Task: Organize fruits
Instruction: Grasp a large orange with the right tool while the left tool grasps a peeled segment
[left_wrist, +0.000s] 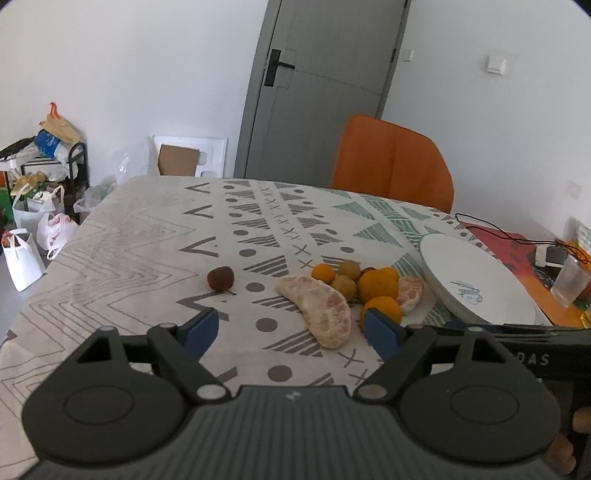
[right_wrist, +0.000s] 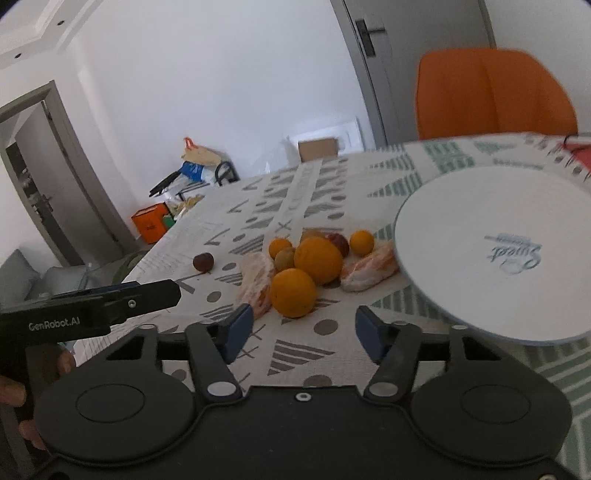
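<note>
the right gripper (right_wrist: 301, 328) stands part open over the tablecloth (left_wrist: 129, 240), empty; the left gripper (left_wrist: 290, 330) is wider, also empty. the peeled pomelo wedge (left_wrist: 319, 310) lies beside the oranges (left_wrist: 376, 284), near the white plate (left_wrist: 476, 284). it looks soft and tearable, so grip its thick middle lightly. only the right view shows the left tool from outside.

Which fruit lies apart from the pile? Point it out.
The small dark brown fruit, alone on the tablecloth to the left of the heap; the oranges and peeled segments all cluster beside the white plate.
</note>
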